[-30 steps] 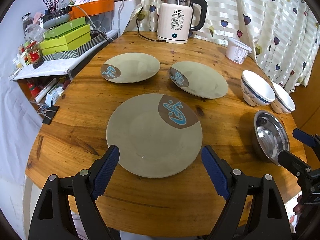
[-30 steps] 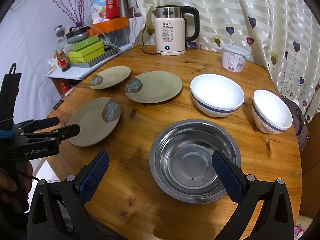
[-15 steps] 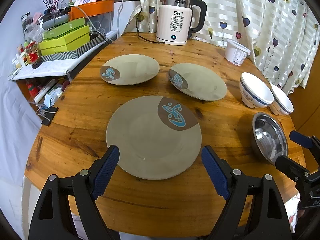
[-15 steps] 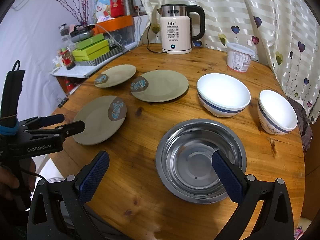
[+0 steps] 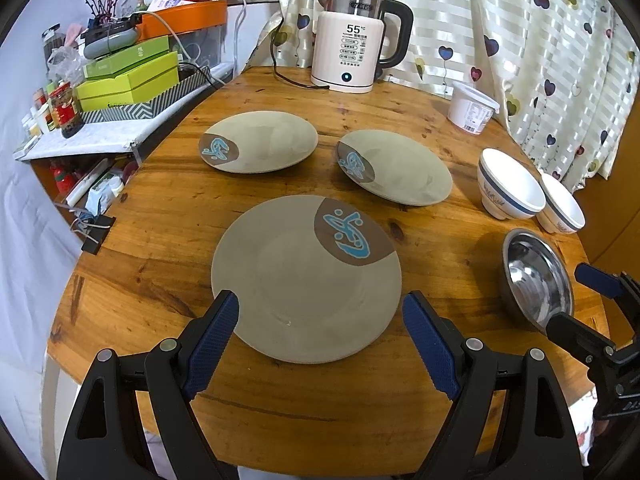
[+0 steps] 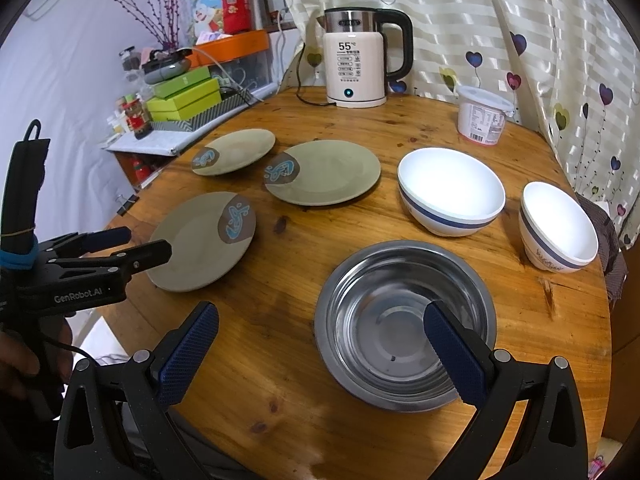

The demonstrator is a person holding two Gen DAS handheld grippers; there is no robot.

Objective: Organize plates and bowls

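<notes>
Three grey-green plates with a brown and blue patch lie on the round wooden table: a near plate (image 5: 304, 276) (image 6: 200, 240), a far-left plate (image 5: 260, 140) (image 6: 236, 150) and a far-right plate (image 5: 396, 166) (image 6: 324, 172). My left gripper (image 5: 320, 320) stands open, its fingers straddling the near plate's front edge above it. A steel bowl (image 6: 404, 320) (image 5: 536, 276) sits at the near right; my right gripper (image 6: 320, 328) hangs open over its left half. Two white bowls with a blue band, one large (image 6: 450, 190) (image 5: 508, 188) and one smaller (image 6: 556, 224) (image 5: 560, 208), stand behind.
An electric kettle (image 6: 356, 64) with its cord stands at the back, a white lidded tub (image 6: 482, 114) to its right. A cluttered side shelf with green boxes (image 5: 128, 76) adjoins the table's left. Curtains (image 6: 540, 40) hang behind. A hand (image 6: 24, 356) holds the left gripper.
Both grippers have drawn back and up slightly, so the plates and bowls sit a little farther off in each view. Both stay open. Nothing on the table has moved.
</notes>
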